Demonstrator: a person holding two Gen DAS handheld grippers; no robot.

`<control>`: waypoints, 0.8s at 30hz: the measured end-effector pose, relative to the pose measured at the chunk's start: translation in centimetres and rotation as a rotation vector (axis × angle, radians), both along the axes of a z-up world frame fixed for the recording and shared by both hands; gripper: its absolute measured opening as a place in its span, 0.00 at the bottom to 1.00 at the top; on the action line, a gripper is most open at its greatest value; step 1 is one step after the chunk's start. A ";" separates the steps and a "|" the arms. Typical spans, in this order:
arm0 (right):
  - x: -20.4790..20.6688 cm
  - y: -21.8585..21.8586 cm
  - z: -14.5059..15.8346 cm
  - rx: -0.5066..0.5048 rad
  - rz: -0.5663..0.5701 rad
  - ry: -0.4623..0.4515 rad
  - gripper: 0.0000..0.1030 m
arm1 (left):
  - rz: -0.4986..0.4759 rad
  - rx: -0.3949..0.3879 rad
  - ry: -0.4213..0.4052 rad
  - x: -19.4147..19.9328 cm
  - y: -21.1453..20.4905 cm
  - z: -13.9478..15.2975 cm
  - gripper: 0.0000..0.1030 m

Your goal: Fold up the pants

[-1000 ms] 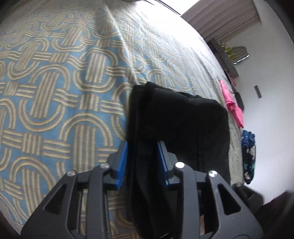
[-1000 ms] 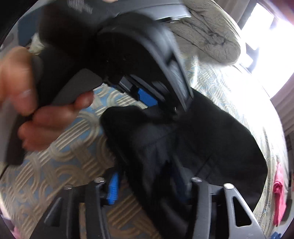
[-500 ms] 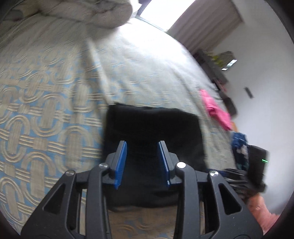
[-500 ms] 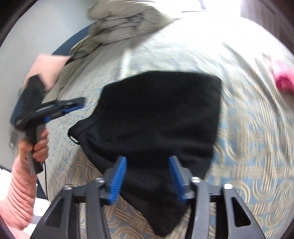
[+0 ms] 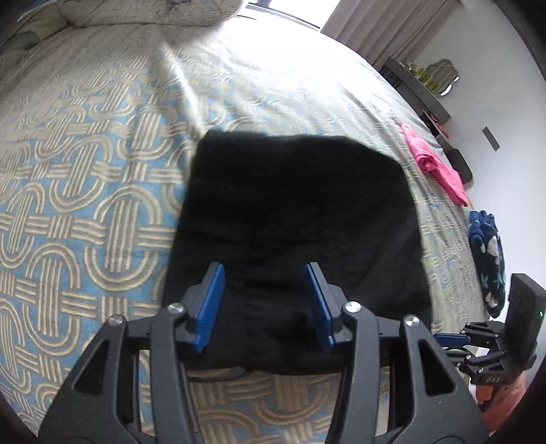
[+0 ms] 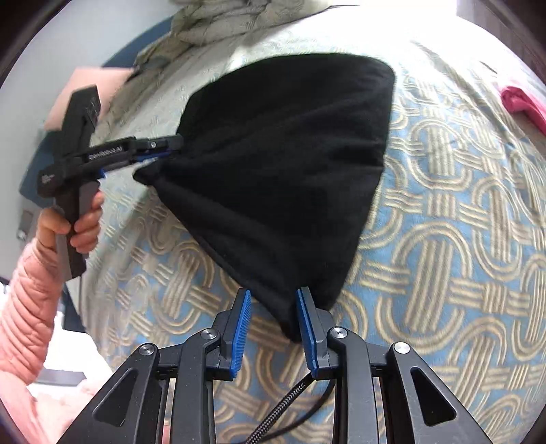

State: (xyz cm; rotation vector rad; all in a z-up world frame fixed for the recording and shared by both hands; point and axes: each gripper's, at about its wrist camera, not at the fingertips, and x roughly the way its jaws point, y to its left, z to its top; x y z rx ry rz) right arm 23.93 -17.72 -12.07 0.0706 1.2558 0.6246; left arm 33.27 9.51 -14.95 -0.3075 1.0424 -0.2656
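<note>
Folded black pants (image 5: 293, 218) lie flat on the patterned bed (image 5: 85, 177). The left tongs (image 5: 264, 300) hover over their near edge, just widened and released. The right tongs (image 6: 273, 324) have been narrowing, unclenched around a near corner.

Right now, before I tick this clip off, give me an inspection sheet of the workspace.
Surface: bedspread, blue with beige loop pattern, lightly wrinkled.
Job's things: black pants folded into a compact block, lying flat.
Clutter: pink garment and dark blue patterned garment near the bed's far edge; rumpled duvet at the head.
Grippers: left gripper open over the pants' near edge, jaws just widened; right gripper has just been closing, pants corner between its pads, grip unclear.
Cables: braided cable beneath the right gripper.
Surroundings: curtain, shelf, white wall.
</note>
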 end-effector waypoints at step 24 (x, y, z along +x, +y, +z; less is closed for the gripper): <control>1.1 -4.9 -4.4 0.283 -0.292 0.181 0.13 | -0.279 0.424 0.167 14.9 -25.2 -0.8 0.44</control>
